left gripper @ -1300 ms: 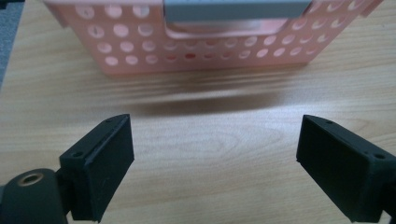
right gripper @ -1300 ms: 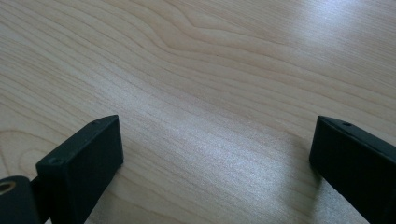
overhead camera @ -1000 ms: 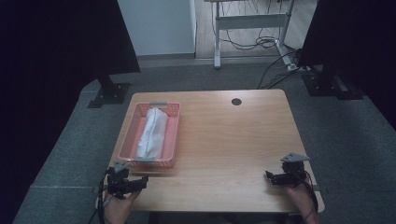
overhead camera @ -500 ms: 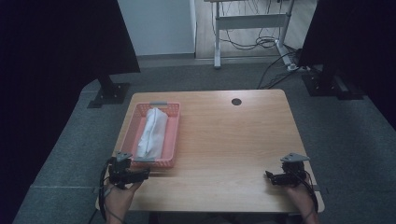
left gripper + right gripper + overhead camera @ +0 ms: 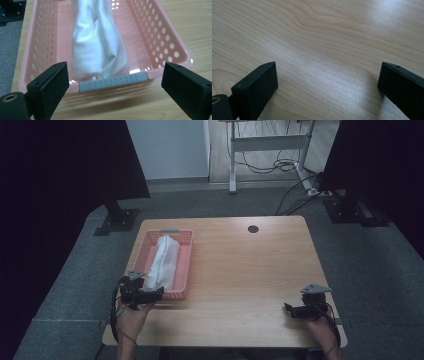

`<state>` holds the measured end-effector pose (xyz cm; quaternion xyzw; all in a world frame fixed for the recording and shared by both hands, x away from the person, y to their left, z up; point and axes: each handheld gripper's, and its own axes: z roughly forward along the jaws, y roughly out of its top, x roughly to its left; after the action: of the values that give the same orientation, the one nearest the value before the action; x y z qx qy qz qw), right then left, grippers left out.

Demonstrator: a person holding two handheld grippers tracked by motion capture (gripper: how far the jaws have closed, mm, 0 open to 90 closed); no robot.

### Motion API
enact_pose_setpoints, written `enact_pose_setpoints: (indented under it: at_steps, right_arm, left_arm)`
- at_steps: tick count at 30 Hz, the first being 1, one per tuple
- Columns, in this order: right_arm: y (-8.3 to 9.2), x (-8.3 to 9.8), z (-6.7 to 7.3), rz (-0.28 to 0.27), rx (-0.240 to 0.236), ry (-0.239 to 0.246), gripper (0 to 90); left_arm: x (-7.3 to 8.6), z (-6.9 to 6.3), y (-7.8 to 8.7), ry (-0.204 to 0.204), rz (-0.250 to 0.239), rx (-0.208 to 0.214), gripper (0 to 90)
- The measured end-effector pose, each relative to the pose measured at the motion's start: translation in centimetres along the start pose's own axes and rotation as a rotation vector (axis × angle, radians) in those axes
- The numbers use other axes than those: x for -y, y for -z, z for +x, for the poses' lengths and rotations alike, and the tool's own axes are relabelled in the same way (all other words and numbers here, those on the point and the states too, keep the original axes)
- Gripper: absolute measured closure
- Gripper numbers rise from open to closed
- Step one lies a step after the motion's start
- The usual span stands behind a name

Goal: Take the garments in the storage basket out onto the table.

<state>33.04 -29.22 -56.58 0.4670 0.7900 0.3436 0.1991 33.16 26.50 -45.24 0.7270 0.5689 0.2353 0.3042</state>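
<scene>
You're lining up the left tongs, jaws wide open, at the basket by the bench's left edge; cloth lying inside. Right tongs idling open. Next: reach in, pinch cloth.

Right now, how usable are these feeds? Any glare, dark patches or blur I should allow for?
High view: dim and soft, both upper corners black, though the pink basket and white cloth read clearly. Left gripper view: bright, glare on the basket's floor, near black jaws slightly soft. Right gripper view: sharp wood grain on the table, with a pale sheen between the open jaws.
</scene>
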Motion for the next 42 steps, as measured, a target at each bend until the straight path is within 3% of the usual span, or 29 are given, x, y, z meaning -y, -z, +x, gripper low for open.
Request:
enact_pose_setpoints:
  at_steps: [9, 31, 42]
  right_arm:
    - [0.0, 0.0, 0.0, 0.000, 0.000, 0.000, 2.3]
    - [0.0, 0.0, 0.0, 0.000, 0.000, 0.000, 2.3]
    - [0.0, 0.0, 0.0, 0.000, 0.000, -0.001, 2.3]
  left_arm:
    - [-1.6, 0.5, -1.4, -0.012, 0.001, -0.008, 6.3]
    - [-4.4, 1.5, -4.2, -0.037, -0.003, 0.035, 6.6]
    - [-5.5, 2.3, -6.1, -0.045, 0.005, 0.018, 8.1]
